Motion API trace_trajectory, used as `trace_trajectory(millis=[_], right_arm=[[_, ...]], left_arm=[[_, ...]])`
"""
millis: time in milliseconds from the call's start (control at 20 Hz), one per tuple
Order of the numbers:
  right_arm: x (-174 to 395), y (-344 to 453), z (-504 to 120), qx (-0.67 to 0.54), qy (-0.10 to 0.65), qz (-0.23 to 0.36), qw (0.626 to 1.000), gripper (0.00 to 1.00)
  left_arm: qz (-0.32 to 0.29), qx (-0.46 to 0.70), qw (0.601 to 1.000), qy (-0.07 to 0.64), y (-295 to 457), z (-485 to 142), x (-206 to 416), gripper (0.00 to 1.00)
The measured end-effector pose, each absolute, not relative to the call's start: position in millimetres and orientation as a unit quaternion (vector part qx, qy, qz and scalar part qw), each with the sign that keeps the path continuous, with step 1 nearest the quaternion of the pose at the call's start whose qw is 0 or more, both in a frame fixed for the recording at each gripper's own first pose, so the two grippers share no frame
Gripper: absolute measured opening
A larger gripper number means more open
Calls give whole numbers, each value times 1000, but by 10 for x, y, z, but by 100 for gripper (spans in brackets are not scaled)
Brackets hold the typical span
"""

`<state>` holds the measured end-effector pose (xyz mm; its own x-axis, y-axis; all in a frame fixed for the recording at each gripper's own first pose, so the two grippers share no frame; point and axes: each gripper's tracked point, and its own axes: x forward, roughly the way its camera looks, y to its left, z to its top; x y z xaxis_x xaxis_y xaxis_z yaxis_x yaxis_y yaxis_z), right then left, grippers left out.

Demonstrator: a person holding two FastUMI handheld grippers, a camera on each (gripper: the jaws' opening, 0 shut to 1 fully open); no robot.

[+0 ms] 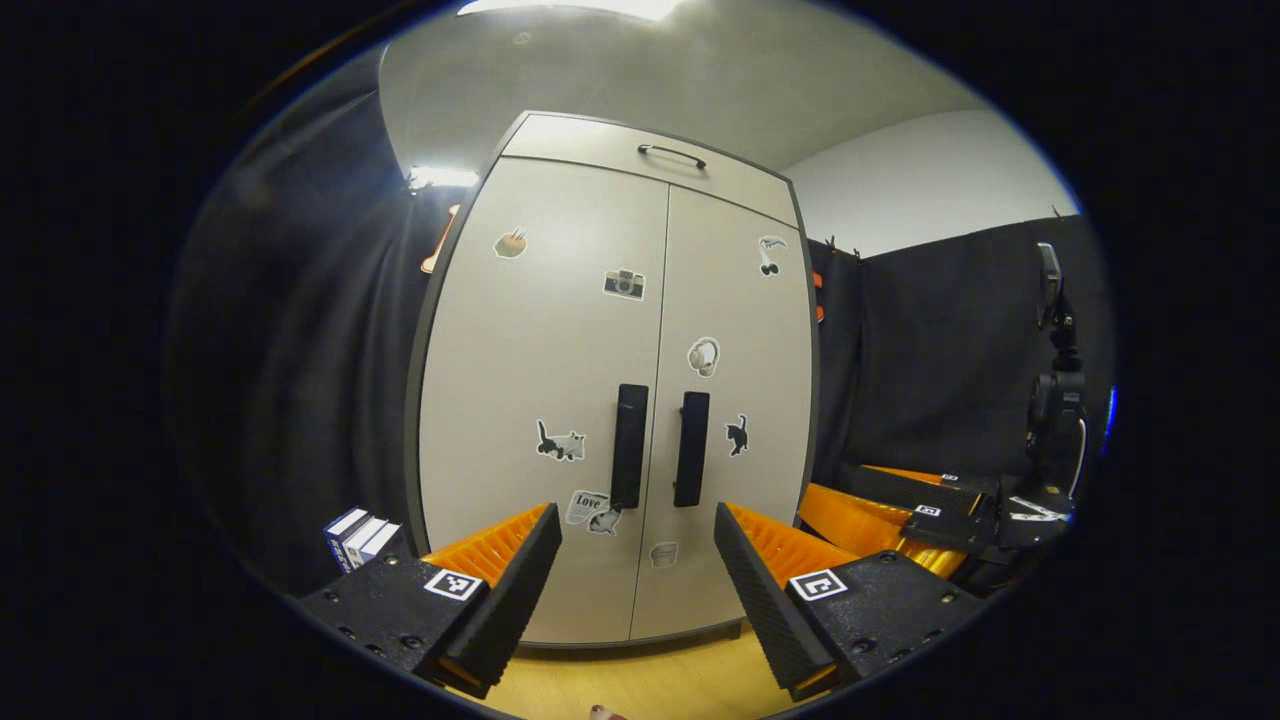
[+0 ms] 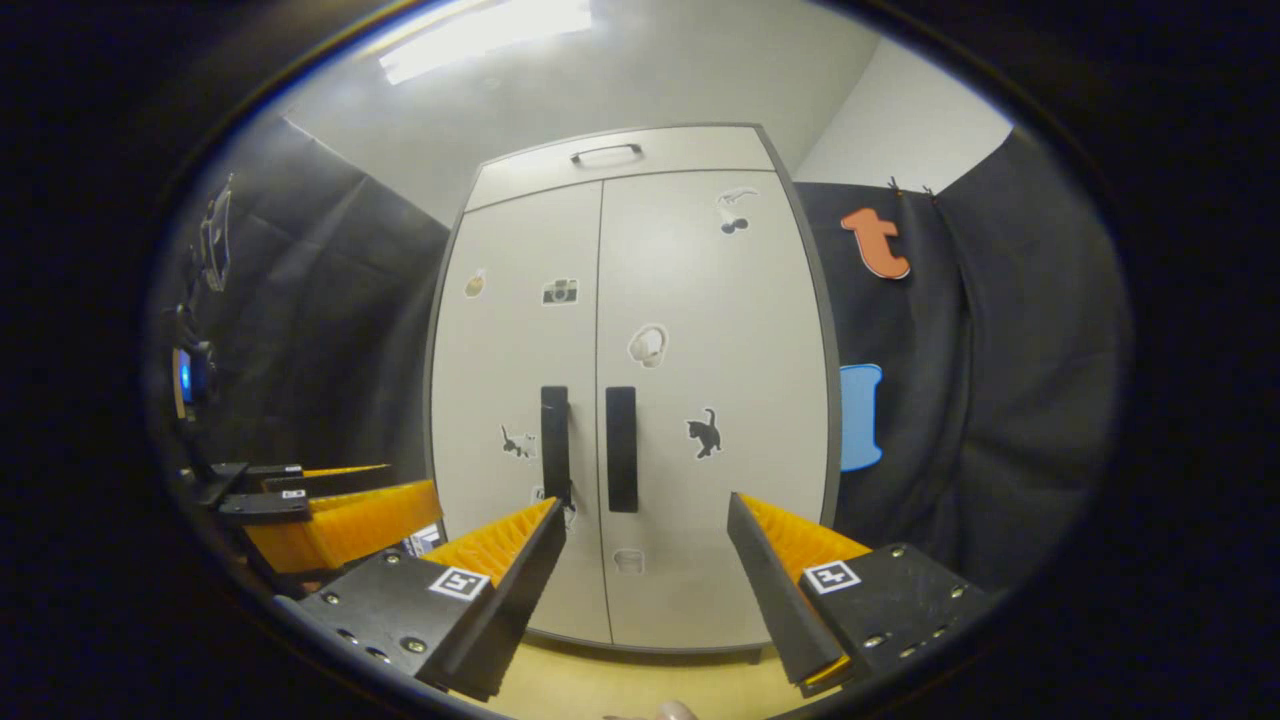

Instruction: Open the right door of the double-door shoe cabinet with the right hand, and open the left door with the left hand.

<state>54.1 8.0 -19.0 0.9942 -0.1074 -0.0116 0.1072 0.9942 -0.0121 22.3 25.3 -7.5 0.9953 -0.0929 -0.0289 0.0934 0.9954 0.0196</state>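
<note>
The jaws of the left gripper (image 1: 637, 560) stand wide apart with nothing between them, held in the air well short of the shoe cabinet (image 1: 610, 390). The right gripper (image 2: 647, 555) has its jaws spread wide and empty as well, also short of the cabinet.

The cabinet stands upright on a pale wooden floor (image 1: 640, 680), against the black cloth wall. Both doors are closed, meeting at a seam down the middle. The left door (image 1: 540, 380) carries a dark vertical handle (image 1: 629, 445) just left of that seam, and the right door (image 1: 735, 380) carries its twin (image 1: 691, 449) just right of it. Small stickers dot both doors, among them a camera (image 1: 624, 284) on the left door and a black cat (image 1: 737, 435) beside the right door's handle. A narrow drawer (image 1: 640, 155) with a slim bar pull runs across the top of the cabinet.

At the cabinet's lower left corner stand a few books (image 1: 360, 538). In the left gripper view the right gripper shows off to the cabinet's right; in the right gripper view the left gripper shows to the cabinet's left.
</note>
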Motion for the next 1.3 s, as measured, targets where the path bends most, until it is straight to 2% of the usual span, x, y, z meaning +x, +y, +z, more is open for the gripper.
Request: trace_trajectory(millis=[200,300,350,400,500,950,1050,1100,1150,1200,1300], right_arm=[[965,125,-263,-7,13,-57,998,98],[1185,134,-278,-8,9,-62,998,98],[1291,139,-284,-9,7,-65,998,98],[1384,128,-291,-11,5,-72,997,98],[1550,141,-298,-12,1,-78,997,98],[2002,131,-308,-28,-15,-111,993,98],[2078,96,-370,-34,-7,-125,991,87],[2122,120,-391,-31,-4,-124,992,77],[2185,124,-429,-26,-1,-122,992,77],[2190,120,-442,-22,2,-126,992,66],[2243,124,-491,-20,12,-127,992,58]], left_arm=[[-51,7,998,20,361,-98,328,93],[-53,3,998,21,408,-91,357,96],[-55,2,998,19,418,-83,363,92],[-57,2,998,19,430,-78,364,96],[-60,0,998,20,454,-80,376,96],[-60,-17,997,34,630,-157,385,96],[-57,-18,998,34,667,-154,384,96],[-56,-19,998,33,687,-143,387,96],[-54,-20,998,33,707,-149,384,96],[-54,-21,998,34,725,-157,384,96],[-53,-24,998,38,757,-184,398,96]])
